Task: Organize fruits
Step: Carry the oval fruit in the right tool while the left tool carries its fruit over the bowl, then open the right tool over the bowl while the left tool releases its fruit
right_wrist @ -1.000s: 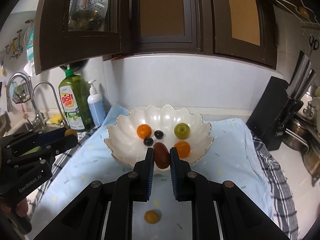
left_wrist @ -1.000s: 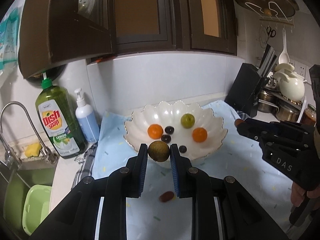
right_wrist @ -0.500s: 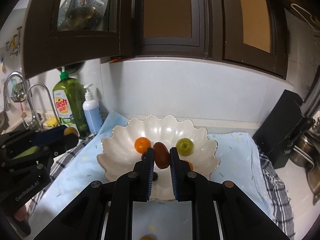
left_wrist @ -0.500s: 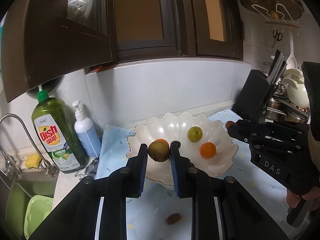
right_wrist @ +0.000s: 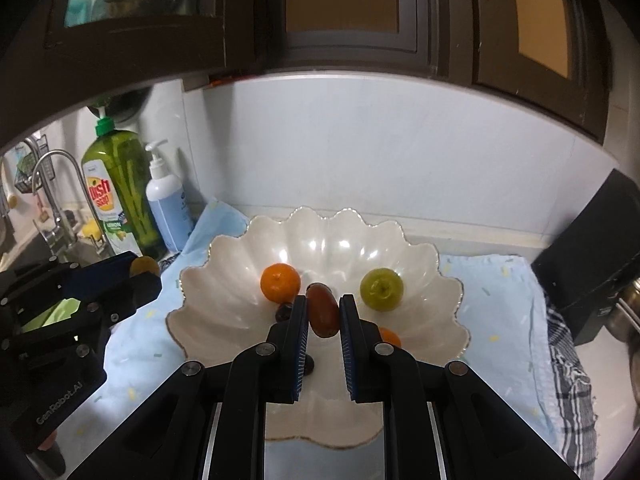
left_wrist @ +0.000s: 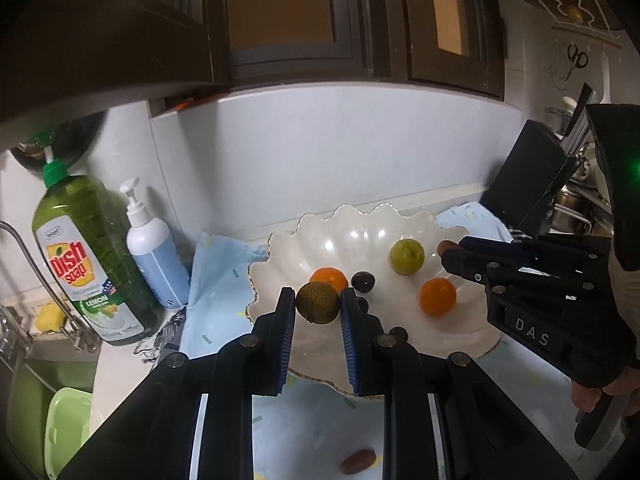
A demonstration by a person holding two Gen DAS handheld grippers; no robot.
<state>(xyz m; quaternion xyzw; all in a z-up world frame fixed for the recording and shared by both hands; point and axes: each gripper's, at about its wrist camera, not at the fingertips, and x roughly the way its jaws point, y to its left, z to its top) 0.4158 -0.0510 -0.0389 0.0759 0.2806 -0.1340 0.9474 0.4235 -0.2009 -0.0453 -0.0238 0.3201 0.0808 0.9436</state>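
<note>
A white scalloped bowl (left_wrist: 404, 226) (right_wrist: 224, 300) on a light blue cloth holds two oranges (left_wrist: 437, 296) (right_wrist: 280, 282), a green fruit (left_wrist: 407, 257) (right_wrist: 381, 289) and dark grapes (left_wrist: 363, 281). My left gripper (left_wrist: 318, 304) is shut on a brownish-green round fruit (left_wrist: 318, 303) above the bowl's near-left rim; it also shows in the right wrist view (right_wrist: 136, 276). My right gripper (right_wrist: 323, 312) is shut on a reddish-brown oval fruit (right_wrist: 322, 310) above the bowl's middle. A reddish-brown fruit (left_wrist: 357, 461) lies on the cloth in front of the bowl.
A green dish soap bottle (left_wrist: 86, 260) and a white-blue pump bottle (left_wrist: 154, 252) stand left of the bowl, beside the sink and tap (right_wrist: 48, 184). A black knife block (left_wrist: 528, 184) and pots stand at the right. Dark cabinets hang overhead.
Both grippers have moved forward with their fruits and now hang over the bowl. The bowl looks larger and nearer in both views.
</note>
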